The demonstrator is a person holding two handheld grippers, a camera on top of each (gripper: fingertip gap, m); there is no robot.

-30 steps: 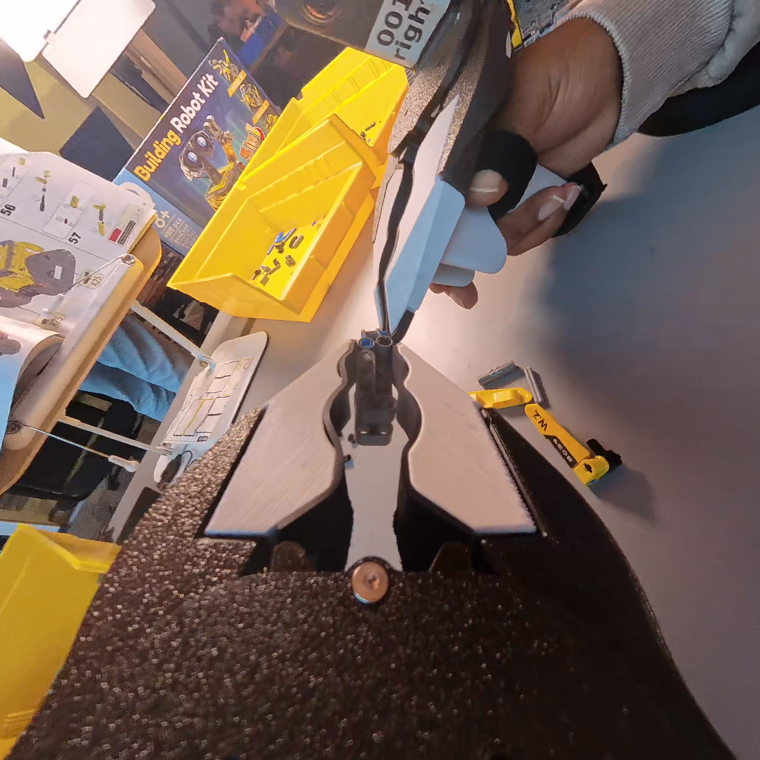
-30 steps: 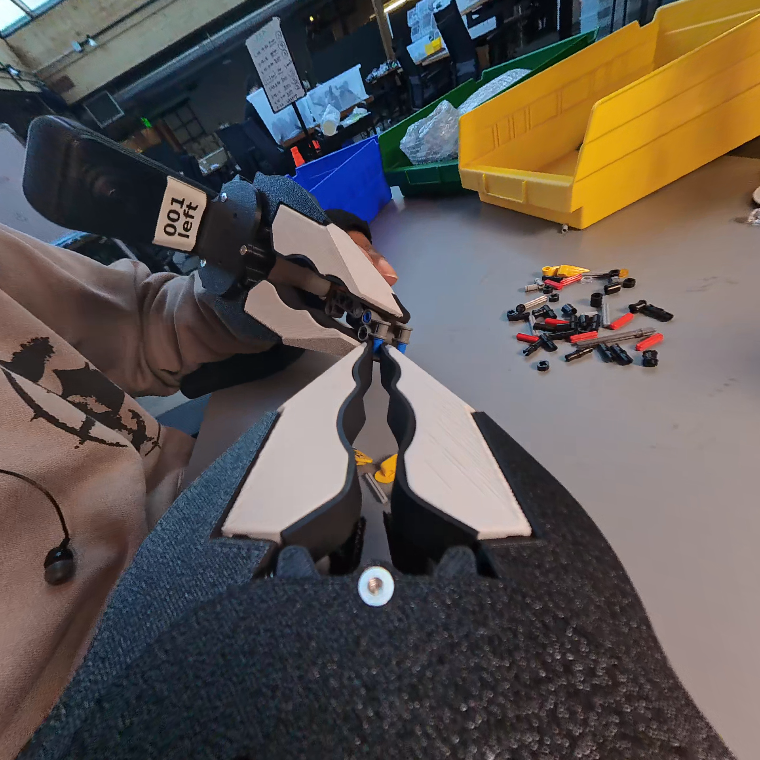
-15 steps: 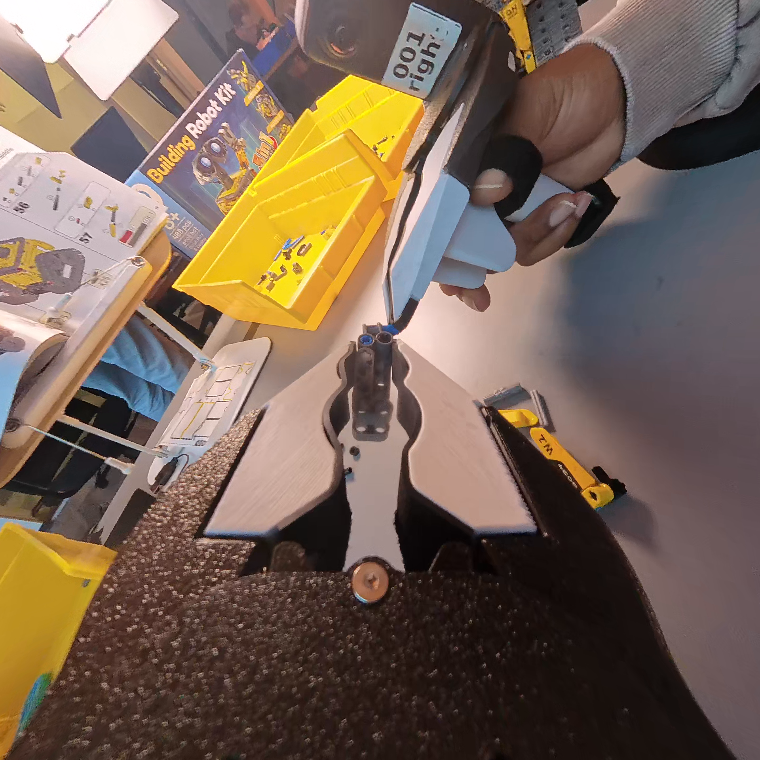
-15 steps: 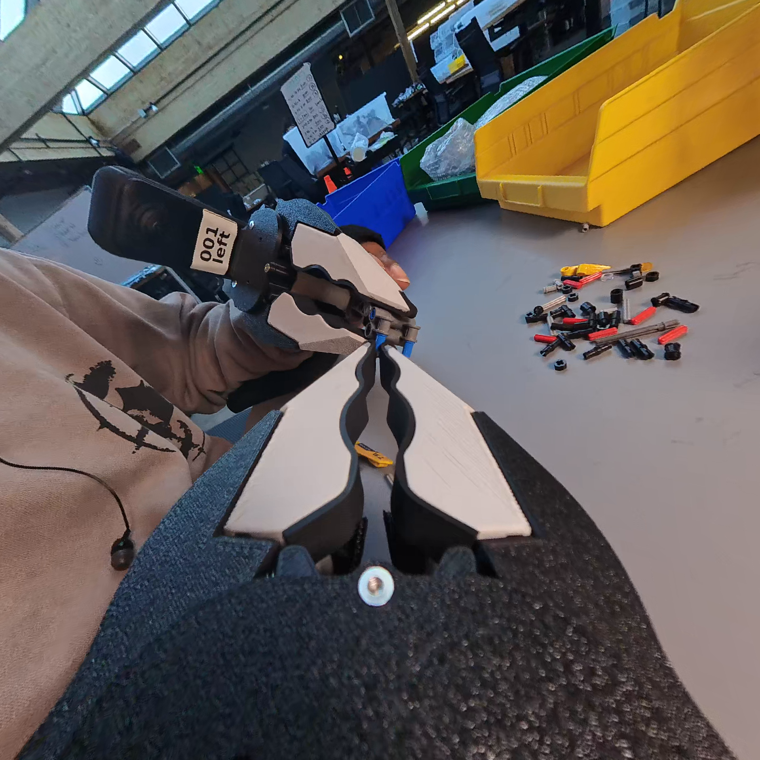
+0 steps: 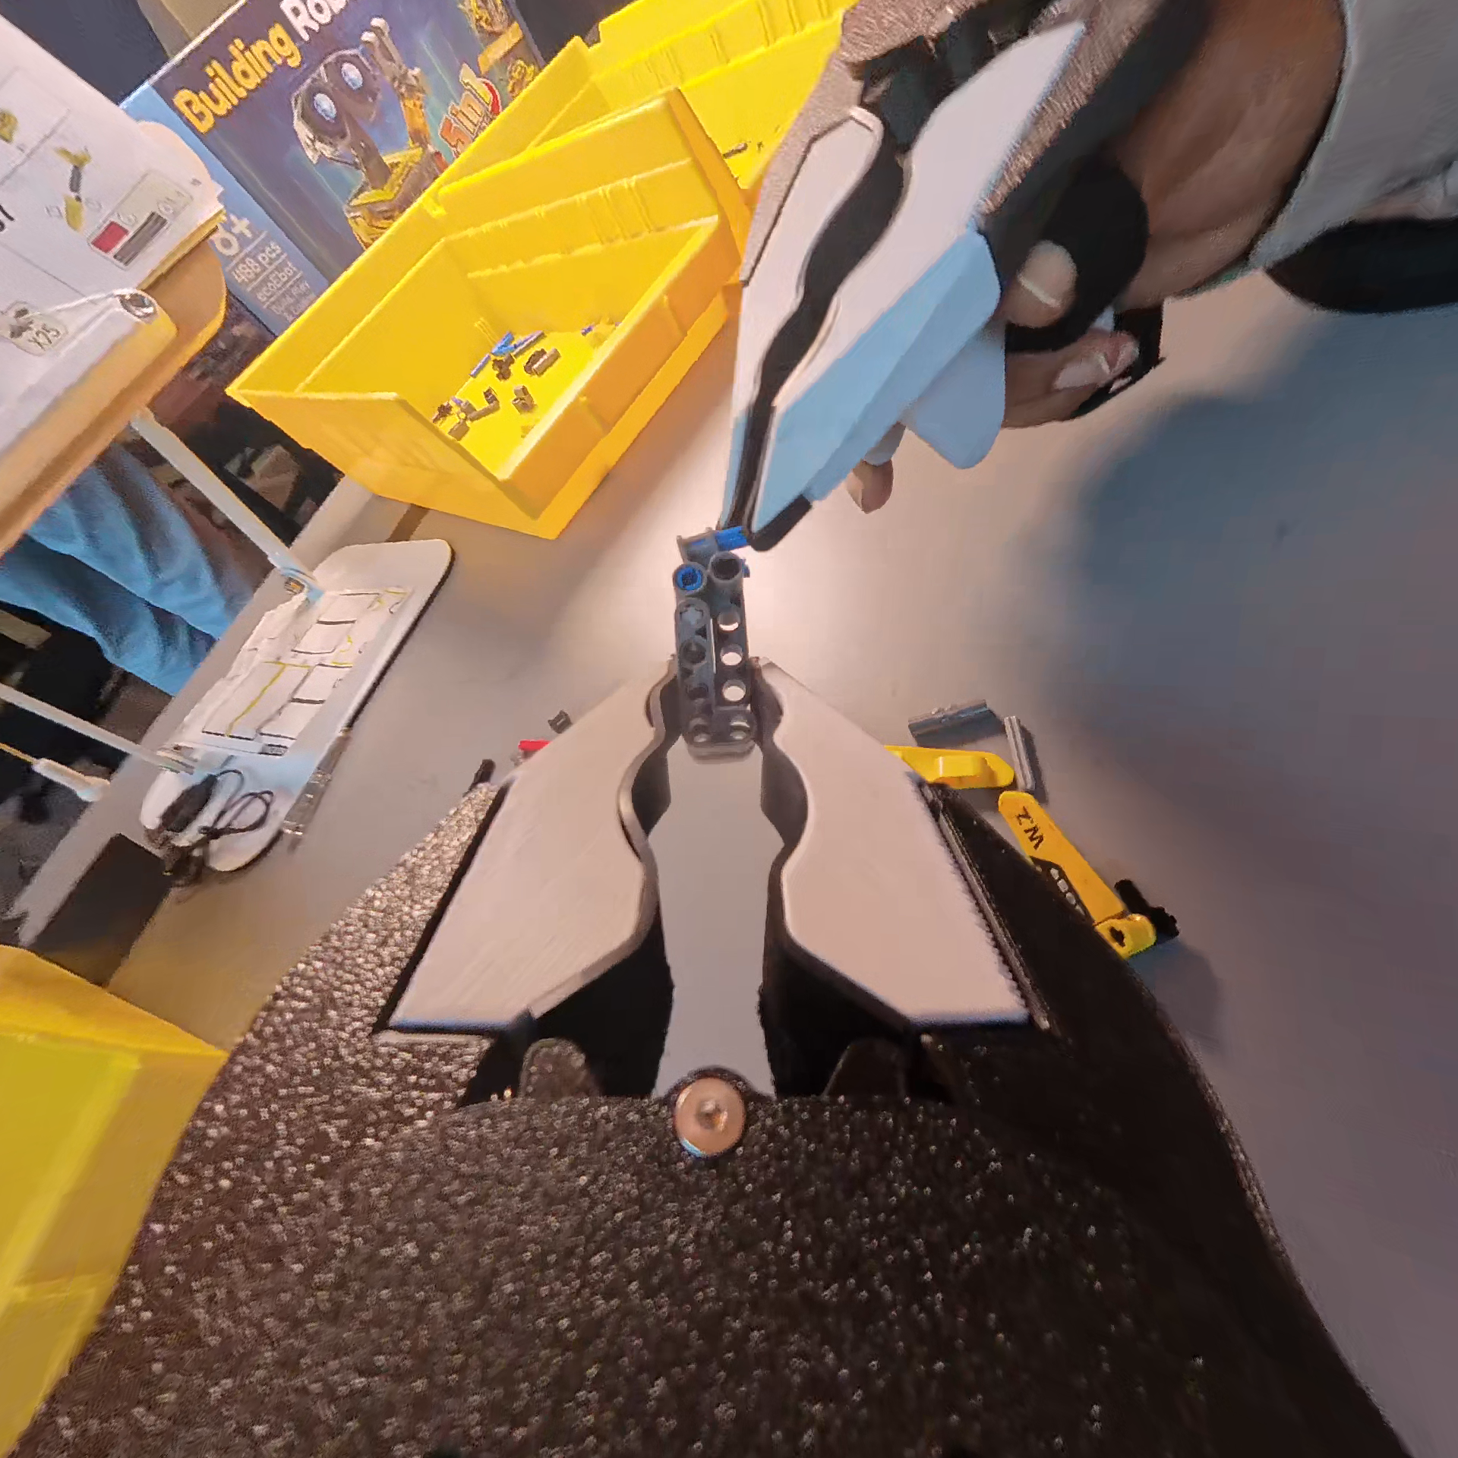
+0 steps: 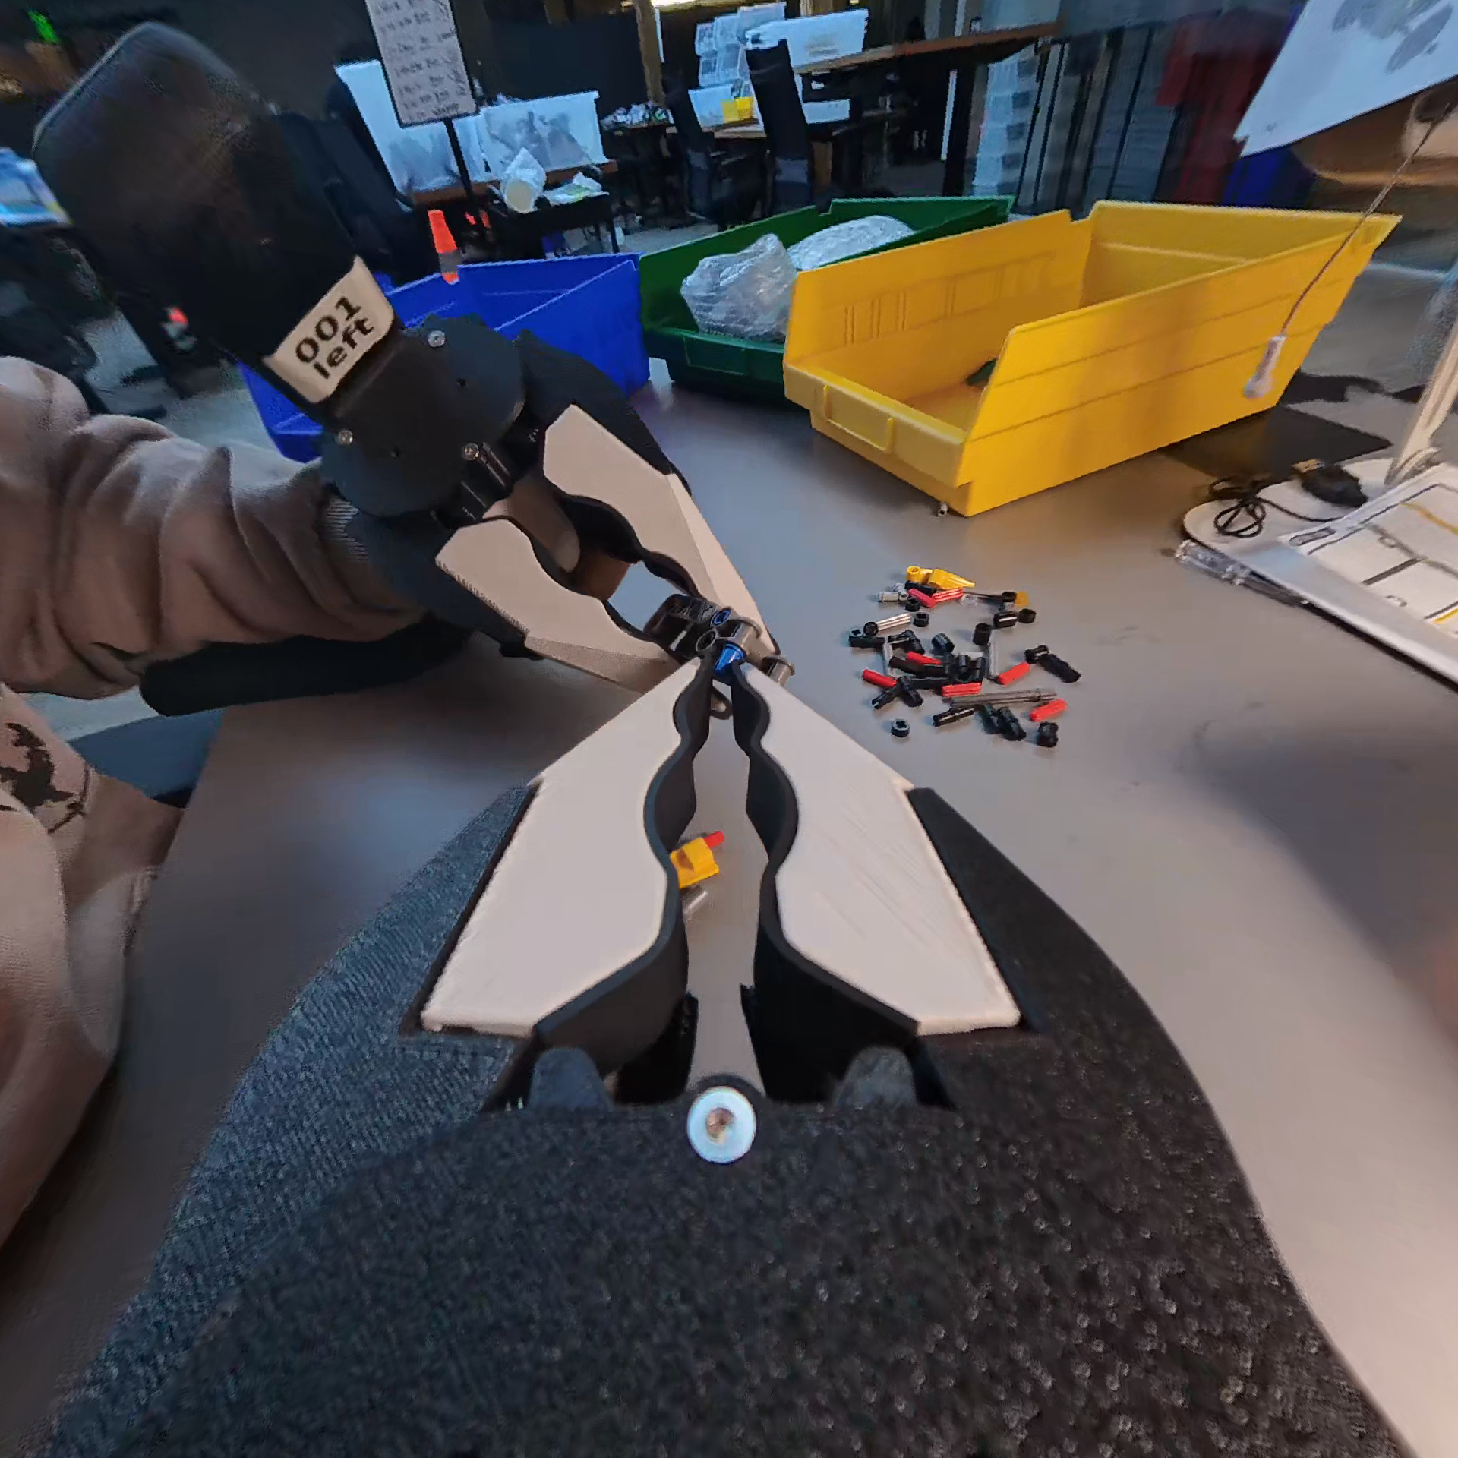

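The left gripper [image 5: 714, 694] is clamping narrow on a dark grey beam with holes [image 5: 714, 655], gripping it by its lower end so the upper end is sticking out past the fingertips, clear of the grey table [image 5: 1183, 631]. At that free end a blue peg [image 5: 690, 578] is sitting in one hole, with a small grey sleeve [image 5: 724, 566] right beside it.

The right gripper [image 5: 738, 536] is coming in from above, its tongs pinched almost together on a second blue pin [image 5: 730, 538], and that pin is hovering just at the top of the beam, touching or very nearly so; the right wrist view [image 6: 726, 656] is showing the same pin nipped at the tips against the beam's end [image 6: 694, 619]. Whether it is seated in a hole cannot be told from here.

So judging by what lies here, one blue piece is looking already fitted, and this one is only now meeting the beam.

Plenty is waiting: a scatter of small black and red pieces [image 6: 958, 671] is lying well apart on the table, a yellow arm piece [image 5: 1065, 868] and short grey bits [image 5: 951, 722] are lying just beside the left gripper, and more small parts are sitting in a yellow bin [image 5: 394, 410] further back. A kit box [image 5: 315, 118] and an open instruction booklet [image 5: 71, 197] are standing behind.
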